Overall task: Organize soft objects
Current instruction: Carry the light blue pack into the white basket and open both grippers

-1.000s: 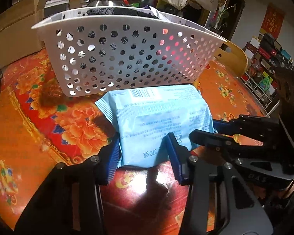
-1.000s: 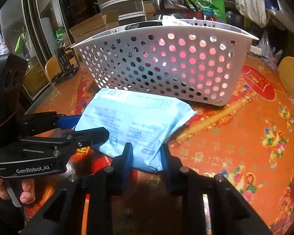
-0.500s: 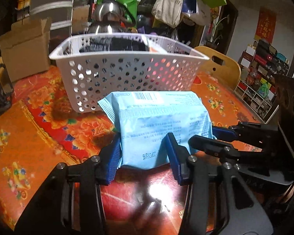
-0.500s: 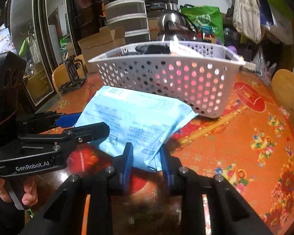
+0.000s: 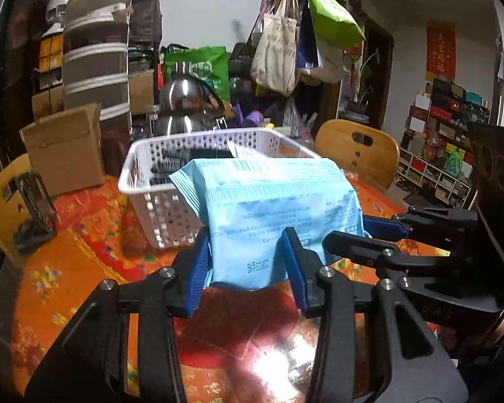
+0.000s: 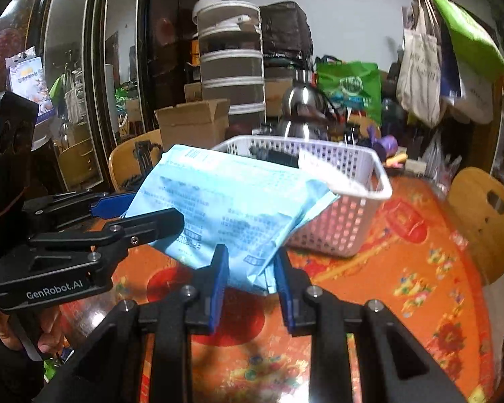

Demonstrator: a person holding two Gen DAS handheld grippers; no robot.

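- The light blue soft pack (image 5: 279, 215) is held in the air by both grippers, near edge pinched, far edge reaching toward the white basket (image 5: 164, 201)
- The left gripper (image 5: 245, 262) is clamped on the pack's near edge, blue pads squeezing it on either side; the right gripper (image 6: 248, 268) is closed on a near corner of the same pack
- The basket lies straight ahead of both grippers and lower than the pack; the pack's far end already overlaps the basket rim in both views
- The pack's long side runs across from left to right, so neither hand is clearly nearer the basket
- Compared with a second ago, the pack has risen from the orange tablecloth (image 5: 67, 268) to above rim height, and the basket looks smaller and lower
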